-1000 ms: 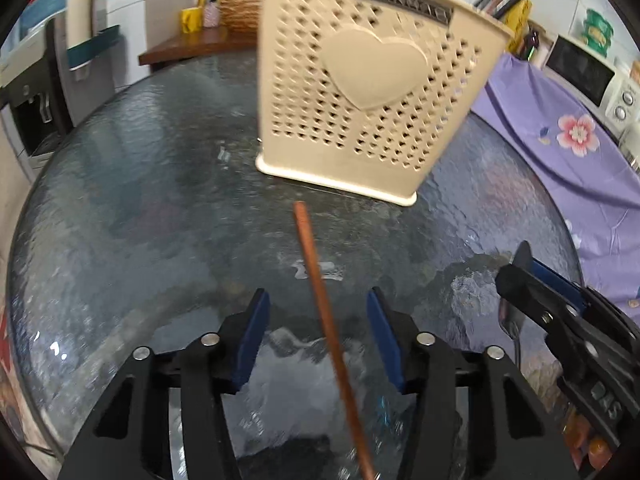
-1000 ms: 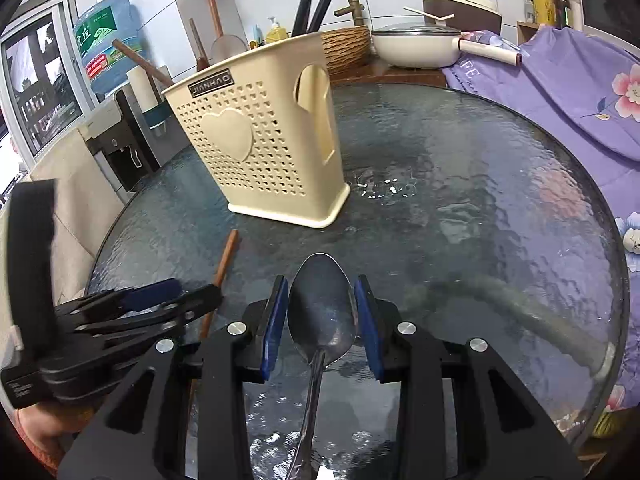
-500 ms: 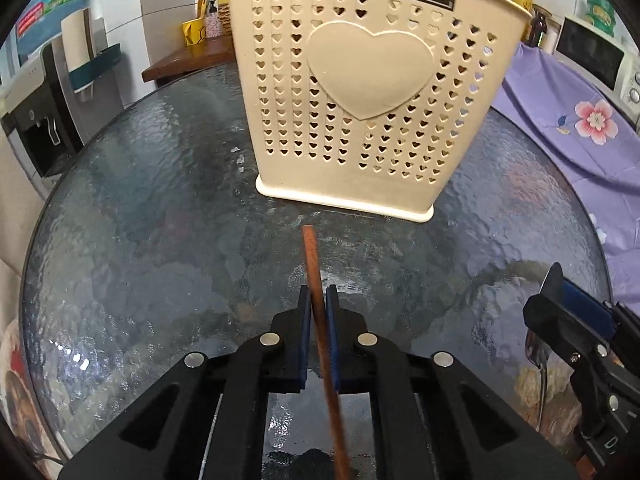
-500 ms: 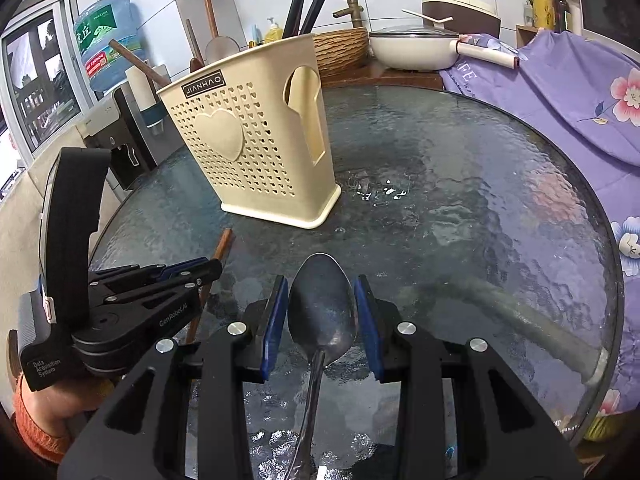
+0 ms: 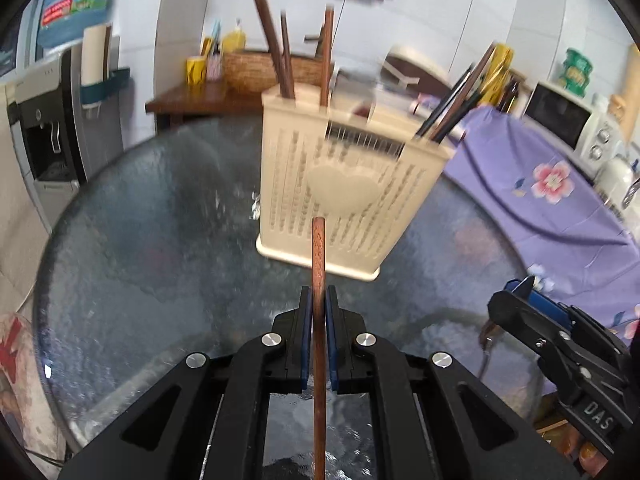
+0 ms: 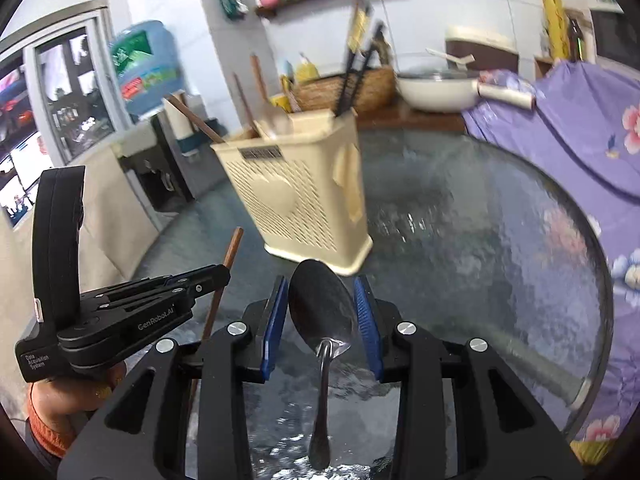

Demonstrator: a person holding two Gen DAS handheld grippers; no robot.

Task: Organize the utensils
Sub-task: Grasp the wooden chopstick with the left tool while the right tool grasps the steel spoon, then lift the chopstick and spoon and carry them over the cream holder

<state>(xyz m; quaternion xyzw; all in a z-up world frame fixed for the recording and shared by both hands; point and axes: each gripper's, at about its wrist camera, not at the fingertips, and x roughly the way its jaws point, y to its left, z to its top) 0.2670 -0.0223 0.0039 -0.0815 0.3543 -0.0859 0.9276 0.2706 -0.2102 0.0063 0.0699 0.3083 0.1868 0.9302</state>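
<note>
Left gripper (image 5: 319,306) pinches a wooden chopstick (image 5: 319,248); right gripper (image 6: 322,312) clasps a spoon (image 6: 320,304) by its bowl, above the glass bench (image 6: 500,240), facing the holder (image 5: 344,192). Either utensil could pivot, slip, and miss the slots.

Left gripper (image 5: 318,300): black angular frame, blue pads, silver round screws.
Right gripper (image 6: 321,292): same black build, blue pads, silver screws.
Markings: white "GenRobot.AI" and "Data Acquisition System" on left gripper's side; "DAS" on right's.
Handle: black curved loop.
Sleeve (image 6: 38,426): orange cuff.
</note>
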